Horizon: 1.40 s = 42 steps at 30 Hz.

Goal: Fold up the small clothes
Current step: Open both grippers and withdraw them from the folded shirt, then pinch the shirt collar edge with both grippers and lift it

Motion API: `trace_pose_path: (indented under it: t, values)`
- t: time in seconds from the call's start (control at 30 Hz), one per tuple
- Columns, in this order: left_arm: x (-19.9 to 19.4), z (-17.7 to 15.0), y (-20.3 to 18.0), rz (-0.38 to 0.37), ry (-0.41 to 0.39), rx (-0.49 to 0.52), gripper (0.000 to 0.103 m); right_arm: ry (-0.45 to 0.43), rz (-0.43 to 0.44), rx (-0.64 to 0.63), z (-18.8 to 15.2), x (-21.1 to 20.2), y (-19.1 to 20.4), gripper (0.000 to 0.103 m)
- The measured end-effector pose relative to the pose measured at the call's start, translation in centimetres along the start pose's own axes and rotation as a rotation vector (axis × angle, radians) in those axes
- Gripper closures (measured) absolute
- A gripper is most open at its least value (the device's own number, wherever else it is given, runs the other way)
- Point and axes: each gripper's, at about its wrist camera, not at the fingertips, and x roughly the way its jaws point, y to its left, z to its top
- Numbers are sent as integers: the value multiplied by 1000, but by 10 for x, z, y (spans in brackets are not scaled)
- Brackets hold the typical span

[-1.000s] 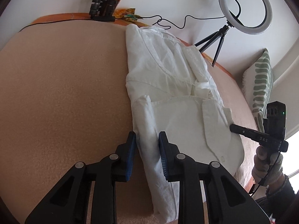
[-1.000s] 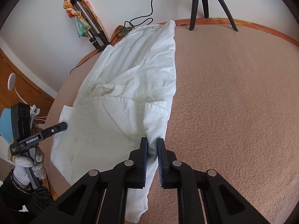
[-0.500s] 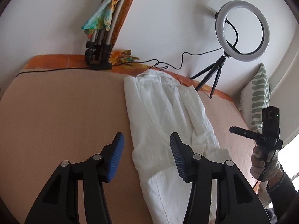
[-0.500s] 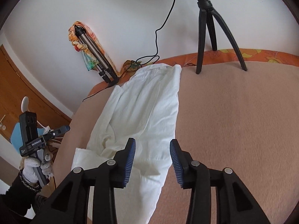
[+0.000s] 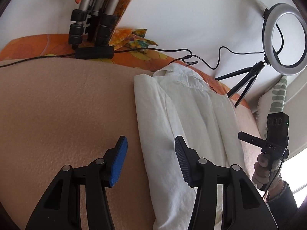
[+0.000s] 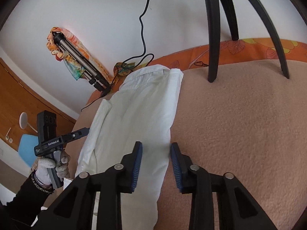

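Observation:
A white shirt (image 5: 184, 126) lies folded into a long narrow strip on the peach blanket (image 5: 67, 115), collar toward the wall. My left gripper (image 5: 150, 157) is open and empty, its jaws straddling the shirt's left folded edge just above the cloth. In the right wrist view the shirt (image 6: 138, 118) runs away from me, and my right gripper (image 6: 155, 161) is open and empty over its right folded edge. Each gripper shows in the other's view, the right one (image 5: 249, 139) and the left one (image 6: 80, 132), at the shirt's opposite sides.
A ring light on a black tripod (image 5: 247, 84) stands at the blanket's far right, its legs (image 6: 213, 57) close ahead in the right wrist view. A folded tripod with a colourful scarf (image 5: 92, 19) leans on the wall. A cable (image 5: 211, 57) trails behind the collar. A striped pillow (image 5: 276, 99) lies at right.
Both grippers were shut on the shirt's lower part a second ago. They have opened, let go of it, and moved forward toward the collar end.

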Motion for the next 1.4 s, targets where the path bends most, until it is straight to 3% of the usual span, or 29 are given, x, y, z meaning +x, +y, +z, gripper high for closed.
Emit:
trace_pose_path:
  t: [0.07,0.3,0.37,0.4,0.5,0.57,0.67,0.73,0.8,0.83,0.87,0.93,1.0,1.13,1.4]
  values:
    - [4,1,-3,18,-23,28,53,28,-104,-37,2,8,-1,103]
    - [18,15,-8,35,-31,70,53,14,-197,-103,10,1,4,103]
    - [22,19,-8,34,-41,79,53,-5,-200,-74,18,-6,-2,93]
    - [25,22,-8,35,-43,85,53,-6,-169,-56,23,-9,-5,81]
    - [30,32,-6,26,-44,78,53,-45,-155,-83,38,-13,-4,60]
    - [34,39,-2,15,-46,59,53,-39,-118,-83,50,-7,-4,52]
    - [37,49,4,-11,-52,20,53,-55,-113,-57,67,5,-7,51]
    - [39,55,7,-32,-50,2,56,-57,-91,-36,74,14,-11,55]
    - [40,59,10,-58,-46,-13,60,-48,-63,-19,77,22,-15,79]
    - [42,61,10,-66,-40,-15,72,-38,-71,-26,78,27,-15,87]
    - [44,62,10,-64,-34,-12,79,-31,-100,-43,77,30,-15,102]
    - [46,63,10,-40,-41,0,95,-15,-138,-42,77,36,-20,103]
    - [46,62,13,-38,-54,-2,100,-19,-125,-20,77,35,-25,103]
    - [43,63,14,-42,-72,-6,101,-20,-168,-52,76,33,-17,103]
    - [9,66,-9,-72,-130,45,101,-96,-149,-76,79,-5,9,103]
